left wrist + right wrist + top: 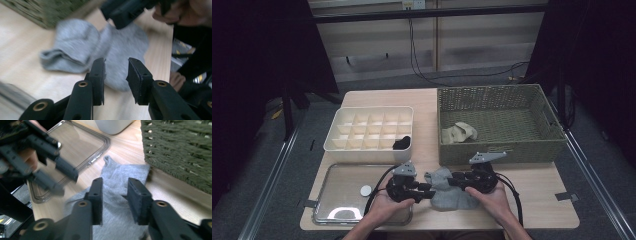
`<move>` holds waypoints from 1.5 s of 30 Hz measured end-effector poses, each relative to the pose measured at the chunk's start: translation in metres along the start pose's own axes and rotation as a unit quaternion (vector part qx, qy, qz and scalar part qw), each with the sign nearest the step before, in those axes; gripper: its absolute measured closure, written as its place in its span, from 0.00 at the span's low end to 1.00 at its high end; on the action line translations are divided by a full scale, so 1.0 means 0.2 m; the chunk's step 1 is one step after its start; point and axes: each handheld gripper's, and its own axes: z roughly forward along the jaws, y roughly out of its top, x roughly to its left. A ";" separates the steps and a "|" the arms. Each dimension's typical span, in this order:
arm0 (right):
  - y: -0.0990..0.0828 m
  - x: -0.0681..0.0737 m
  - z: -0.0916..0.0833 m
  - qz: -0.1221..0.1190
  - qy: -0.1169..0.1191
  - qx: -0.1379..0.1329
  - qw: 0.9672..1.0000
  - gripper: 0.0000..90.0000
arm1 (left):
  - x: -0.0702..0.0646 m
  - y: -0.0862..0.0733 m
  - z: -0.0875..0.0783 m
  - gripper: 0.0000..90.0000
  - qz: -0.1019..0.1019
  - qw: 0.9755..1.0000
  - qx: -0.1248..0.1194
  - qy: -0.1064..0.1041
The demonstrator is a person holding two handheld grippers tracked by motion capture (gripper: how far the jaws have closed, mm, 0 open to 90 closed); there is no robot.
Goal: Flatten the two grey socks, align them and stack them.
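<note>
Grey knit fabric, a soft sock (447,192), lies crumpled on the pale wooden counter (542,192) just in front of the woven olive basket (502,147). On either side of it sit the left gripper (116,75) and the right gripper (115,198), each with its black, flat-padded jaws parted and nothing pinched between them; the sock lies loose beyond their tips. Beside it rests a clear, glossy plastic lid (342,192) with rounded corners, and behind that a white organiser box (369,132) of small square compartments.
</note>
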 end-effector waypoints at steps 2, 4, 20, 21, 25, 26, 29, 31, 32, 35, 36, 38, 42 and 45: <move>-0.01 0.00 0.02 -0.005 0.002 0.009 1.000 0.69 | 0.00 -0.01 0.02 0.75 0.005 1.000 0.012 -0.005; -0.01 0.01 0.05 -0.011 0.002 0.017 1.000 0.68 | 0.00 -0.02 0.03 0.75 0.007 1.000 0.017 -0.003; -0.01 0.05 -0.10 0.003 0.005 -0.017 1.000 0.99 | -0.03 -0.03 0.09 0.75 0.012 0.999 0.036 0.006; -0.02 0.06 -0.12 0.003 0.006 -0.017 1.000 0.99 | -0.03 -0.04 0.09 0.75 0.012 0.999 0.036 0.005; -0.06 0.11 -0.15 0.006 0.004 -0.024 1.000 0.99 | -0.03 -0.03 0.09 0.75 0.013 0.999 0.040 0.007; -0.06 0.13 -0.16 0.007 0.004 -0.026 1.000 0.99 | -0.03 -0.03 0.09 0.75 0.014 0.999 0.038 0.006; -0.07 0.15 -0.12 0.005 0.007 -0.022 1.000 0.99 | -0.02 -0.03 0.10 0.75 0.015 0.999 0.039 0.003; -0.08 0.15 -0.08 0.005 0.010 -0.012 1.000 0.99 | -0.03 -0.02 0.10 0.75 0.016 0.999 0.040 0.004; -0.08 0.15 -0.06 0.005 0.010 -0.010 1.000 0.99 | -0.03 -0.02 0.10 0.75 0.017 0.999 0.041 0.004; -0.09 0.15 0.00 0.003 0.010 0.008 1.000 0.99 | -0.02 -0.02 0.10 0.74 0.020 0.999 0.039 0.001; -0.09 0.14 0.01 0.004 0.011 0.014 1.000 0.98 | -0.03 -0.02 0.09 0.74 0.017 0.999 0.037 0.001; -0.11 0.13 0.02 0.009 0.017 0.019 1.000 0.95 | -0.03 -0.02 0.08 0.72 0.019 0.999 0.040 0.001; -0.10 0.12 -0.03 0.011 0.029 0.006 0.999 0.81 | -0.03 -0.02 0.06 0.71 0.024 0.999 0.032 -0.005; -0.07 0.11 -0.07 0.007 0.033 -0.012 0.999 0.82 | -0.04 -0.02 0.06 0.70 0.020 0.999 0.029 -0.004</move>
